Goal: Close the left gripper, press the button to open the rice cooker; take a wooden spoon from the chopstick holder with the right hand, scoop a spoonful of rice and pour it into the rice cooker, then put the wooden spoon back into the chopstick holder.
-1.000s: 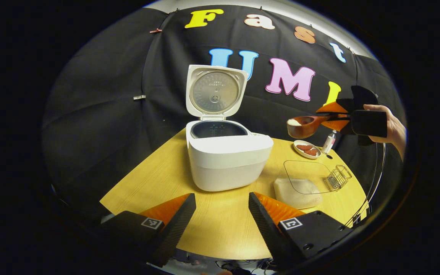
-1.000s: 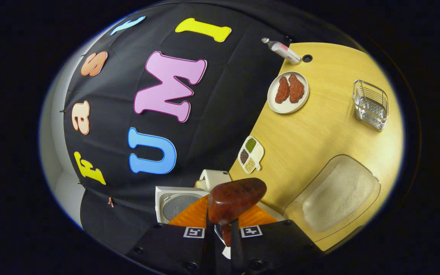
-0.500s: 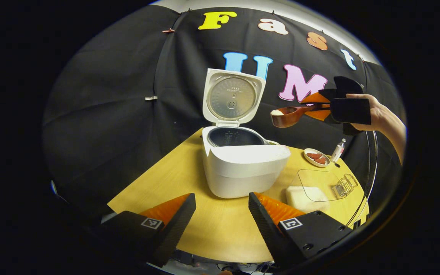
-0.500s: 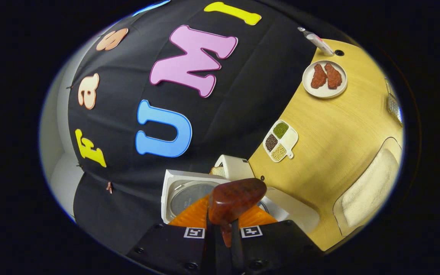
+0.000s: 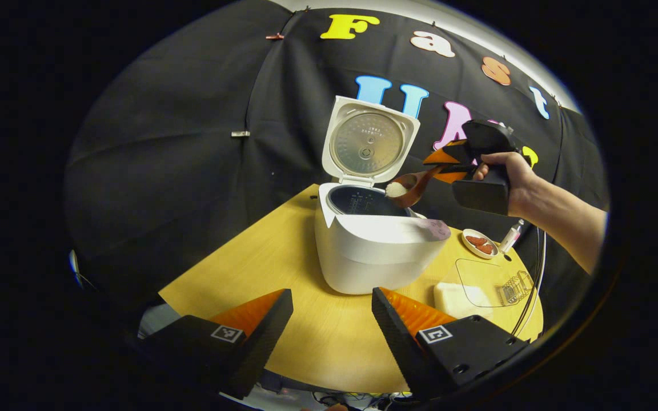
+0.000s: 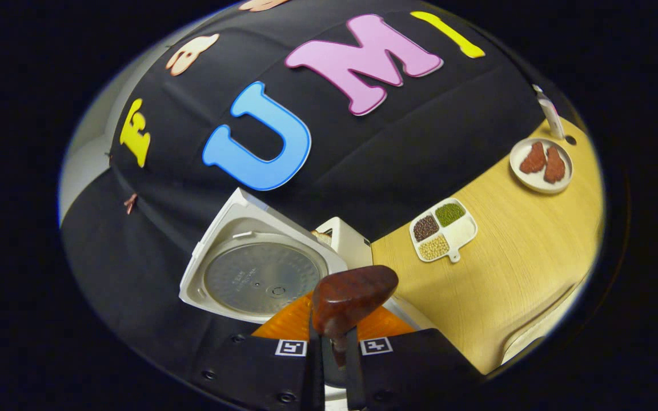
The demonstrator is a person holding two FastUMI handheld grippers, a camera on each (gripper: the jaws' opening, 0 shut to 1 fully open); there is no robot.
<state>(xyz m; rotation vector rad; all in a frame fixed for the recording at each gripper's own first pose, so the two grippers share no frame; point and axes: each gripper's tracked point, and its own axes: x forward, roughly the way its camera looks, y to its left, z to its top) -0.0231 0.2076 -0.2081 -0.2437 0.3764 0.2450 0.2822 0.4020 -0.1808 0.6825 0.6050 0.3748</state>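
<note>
The white rice cooker [image 5: 372, 251] stands on the wooden table [image 5: 260, 262] with its lid [image 5: 370, 142] raised and its dark pot [image 5: 363, 201] open. My right gripper [image 5: 449, 165], held by a hand [image 5: 512, 174], is shut on the wooden spoon [image 5: 412, 185]. The spoon tilts over the pot's right rim with white rice [image 5: 396, 189] at its lip. In the right gripper view the spoon's bowl [image 6: 352, 297] juts up from my right gripper [image 6: 333, 354], with the lid [image 6: 260, 271] behind it. My left gripper [image 5: 332, 325] hangs open near the table's front edge, apart from the cooker.
A clear tray of rice [image 5: 469, 288] and a wire chopstick holder [image 5: 513, 290] sit at the right of the table. Farther back are a plate of red pieces [image 5: 479, 242], a small bottle [image 5: 509, 235] and a divided dish of beans [image 6: 442, 229].
The right gripper has carried the spoon left and down from beside the cooker to over its pot, and the spoon now tips. The left gripper view has drifted leftward; its fingers stay open.
</note>
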